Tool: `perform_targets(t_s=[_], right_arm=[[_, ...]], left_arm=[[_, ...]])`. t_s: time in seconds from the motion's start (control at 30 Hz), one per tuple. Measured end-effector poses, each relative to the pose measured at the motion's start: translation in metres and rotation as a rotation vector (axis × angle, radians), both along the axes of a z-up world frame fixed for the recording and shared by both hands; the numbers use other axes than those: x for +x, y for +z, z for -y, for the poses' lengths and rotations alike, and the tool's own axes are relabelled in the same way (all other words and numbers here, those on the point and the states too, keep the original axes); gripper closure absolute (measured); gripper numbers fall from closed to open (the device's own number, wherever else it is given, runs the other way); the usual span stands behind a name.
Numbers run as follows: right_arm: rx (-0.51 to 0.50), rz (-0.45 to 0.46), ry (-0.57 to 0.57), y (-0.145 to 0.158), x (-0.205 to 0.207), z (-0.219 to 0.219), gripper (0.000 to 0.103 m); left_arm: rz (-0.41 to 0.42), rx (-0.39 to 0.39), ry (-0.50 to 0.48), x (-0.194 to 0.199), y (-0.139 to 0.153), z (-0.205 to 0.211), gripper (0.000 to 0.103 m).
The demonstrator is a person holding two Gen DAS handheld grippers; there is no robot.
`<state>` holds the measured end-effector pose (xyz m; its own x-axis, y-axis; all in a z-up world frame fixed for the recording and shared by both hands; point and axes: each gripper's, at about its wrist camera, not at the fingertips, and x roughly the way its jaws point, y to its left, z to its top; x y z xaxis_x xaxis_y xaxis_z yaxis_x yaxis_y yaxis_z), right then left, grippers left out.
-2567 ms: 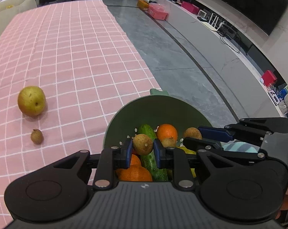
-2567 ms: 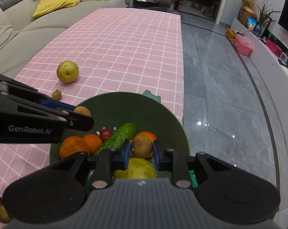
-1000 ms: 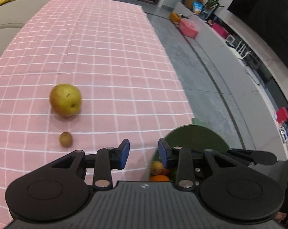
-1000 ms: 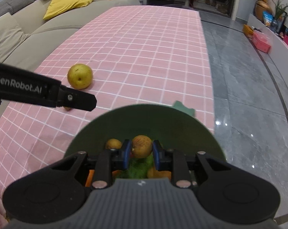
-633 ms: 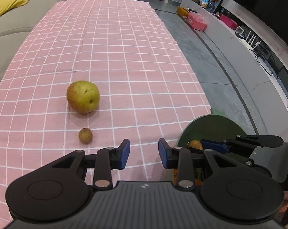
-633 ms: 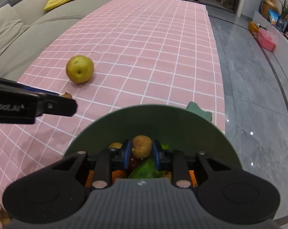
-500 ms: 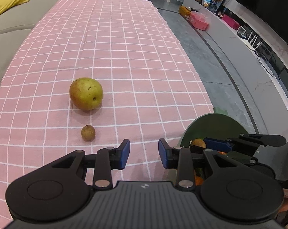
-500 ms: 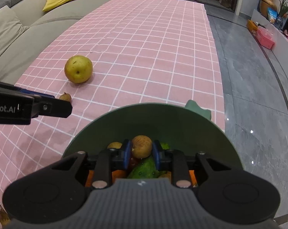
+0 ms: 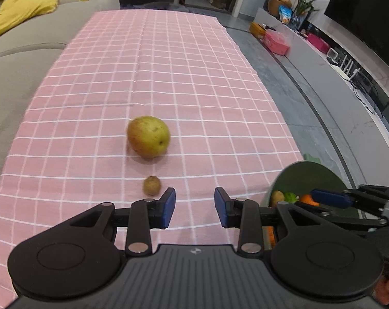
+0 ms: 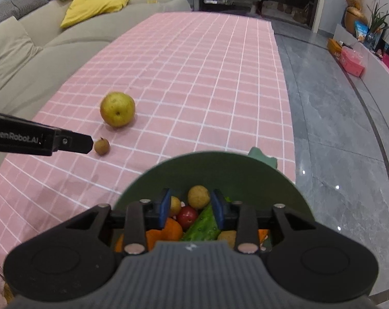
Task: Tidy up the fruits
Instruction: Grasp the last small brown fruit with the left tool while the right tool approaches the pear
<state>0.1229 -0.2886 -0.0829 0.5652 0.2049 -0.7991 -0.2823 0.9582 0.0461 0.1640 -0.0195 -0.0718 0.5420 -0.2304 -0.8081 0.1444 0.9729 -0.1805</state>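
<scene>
A yellow-green pear (image 9: 148, 136) (image 10: 117, 112) and a small brown fruit (image 9: 151, 185) (image 10: 101, 146) lie on the pink checked tablecloth (image 9: 168, 77). My left gripper (image 9: 195, 198) hovers just right of the small fruit. Its jaws are opening a little, with nothing between them. A dark green bowl (image 10: 220, 170) (image 9: 310, 177) at the table's right edge holds oranges, a cucumber, a red fruit and brown fruits. Above it, my right gripper (image 10: 190, 199) is opening. A round brown fruit (image 10: 198, 197) sits between its parted pads, close by the right one.
A beige sofa (image 10: 40, 43) with a yellow cushion (image 10: 94, 5) runs along the table's left side. Grey floor (image 10: 336, 128) lies right of the table edge, beside the bowl. A green mat corner (image 10: 262, 157) sticks out behind the bowl. A low TV cabinet (image 9: 336, 59) stands far right.
My right gripper's pads have spread off the round brown fruit they were squeezing. My left gripper has swung away from the bowl toward the pear and the small fruit.
</scene>
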Motion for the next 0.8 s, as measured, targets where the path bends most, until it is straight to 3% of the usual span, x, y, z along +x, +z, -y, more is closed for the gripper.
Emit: perform_targets(t_s=[0.2, 0.37, 0.63, 0.8], right_arm=[[0.019, 0.036, 0.012, 0.014, -0.012, -0.011, 0.066], [0.023, 0.056, 0.025, 0.020, -0.013, -0.026, 0.062], [0.012, 0.065, 0.027, 0.016, -0.002, -0.050, 0.062], [0.016, 0.077, 0.066, 0.015, 0.008, -0.062, 0.062]], left_arm=[[0.033, 0.043, 0.016, -0.010, -0.001, -0.016, 0.061], [0.088, 0.088, 0.047, -0.017, -0.002, -0.027, 0.052], [0.089, -0.008, 0.050, -0.013, -0.006, -0.046, 0.048], [0.071, 0.025, 0.032, -0.007, -0.013, -0.040, 0.048]])
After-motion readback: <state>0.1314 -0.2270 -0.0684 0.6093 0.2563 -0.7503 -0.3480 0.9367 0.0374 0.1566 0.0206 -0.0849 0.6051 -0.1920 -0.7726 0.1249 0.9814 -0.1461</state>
